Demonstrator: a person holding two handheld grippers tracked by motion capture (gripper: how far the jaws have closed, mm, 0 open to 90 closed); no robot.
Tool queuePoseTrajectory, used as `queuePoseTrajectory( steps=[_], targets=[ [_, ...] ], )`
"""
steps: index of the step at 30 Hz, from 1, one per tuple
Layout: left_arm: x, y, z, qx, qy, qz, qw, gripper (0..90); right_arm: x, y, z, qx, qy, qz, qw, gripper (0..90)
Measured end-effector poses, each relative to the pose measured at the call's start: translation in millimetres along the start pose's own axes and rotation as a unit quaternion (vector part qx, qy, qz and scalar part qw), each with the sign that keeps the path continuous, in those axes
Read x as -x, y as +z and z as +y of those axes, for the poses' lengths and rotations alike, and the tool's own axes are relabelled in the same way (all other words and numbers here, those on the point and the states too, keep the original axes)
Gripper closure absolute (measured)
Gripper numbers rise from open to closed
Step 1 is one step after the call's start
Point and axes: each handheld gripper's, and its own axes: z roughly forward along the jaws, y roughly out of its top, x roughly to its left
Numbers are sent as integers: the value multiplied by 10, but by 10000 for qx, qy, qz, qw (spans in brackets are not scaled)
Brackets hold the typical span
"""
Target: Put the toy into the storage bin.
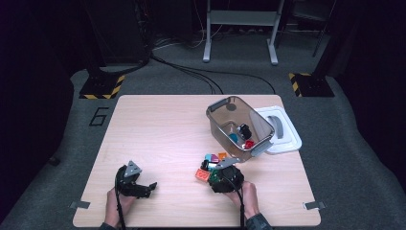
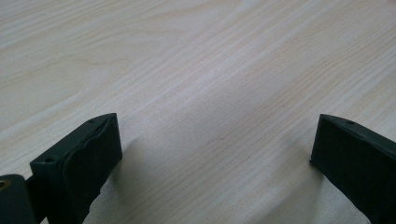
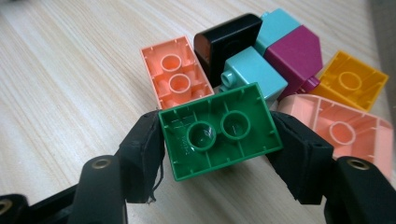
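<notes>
Pale wood-grain covers the bench (image 1: 158, 143), which stands on grey carpet in a dim room; a "6" is marked on the floor (image 1: 99, 116) at its far left corner, yellow-and-black striped bases (image 1: 101, 87) sit beyond it, and cables (image 1: 191, 72) run toward a grey metal frame (image 1: 242, 28) at the back. Near the far right corner a smoky clear bin (image 1: 239, 125) holds a few bricks, their shapes too small to tell, with its white lid (image 1: 282, 129) lying just beside it. The right gripper (image 3: 219, 135) is clamped on a green brick (image 3: 219, 129), underside up, at the near edge of a small brick heap (image 1: 210, 165) in front of the bin; from above, the gripper's body hides that brick. Behind it lie a salmon brick (image 3: 175, 77), a black piece (image 3: 224, 39), teal blocks (image 3: 254, 70), a magenta one (image 3: 296, 56), an orange one (image 3: 352, 79) and a pink brick (image 3: 345, 126) cut off at the frame's edge. The left gripper (image 2: 212, 144) rests wide apart over bare wood, well apart from the heap, holding nothing.
</notes>
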Motion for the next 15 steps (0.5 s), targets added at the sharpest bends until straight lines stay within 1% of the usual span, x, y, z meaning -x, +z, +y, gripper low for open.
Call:
queuePoseTrajectory(
  steps=[3,4,6,10,11,12,13,14,15],
  targets=[
    [0,0,0,-1,0,-1,10000,15,13,-48,27,75,12,-22,10000,376],
    [-1,0,0,-1,2,0,10000,15,12,-71,39,92,62,-39,9999,377],
    [0,0,0,-1,0,0,10000,15,24,-110,65,140,81,-15,9999,376],
    [1,1,-1,7,-2,5,10000,15,43,-186,123,222,167,-73,9996,377],
    [0,0,0,0,0,1,10000,15,47,-205,138,228,162,-64,9996,377],
    [0,0,0,0,-1,0,10000,15,59,-226,151,238,106,-63,9996,377],
    [2,3,-1,17,-4,16,10000,15,49,-244,173,272,228,-86,9993,377],
    [0,0,0,-2,1,-1,10000,15,65,-250,186,306,151,-69,9994,377],
    [2,2,-1,15,-4,17,10000,15,62,-268,202,304,204,-77,9993,377]
  ],
)
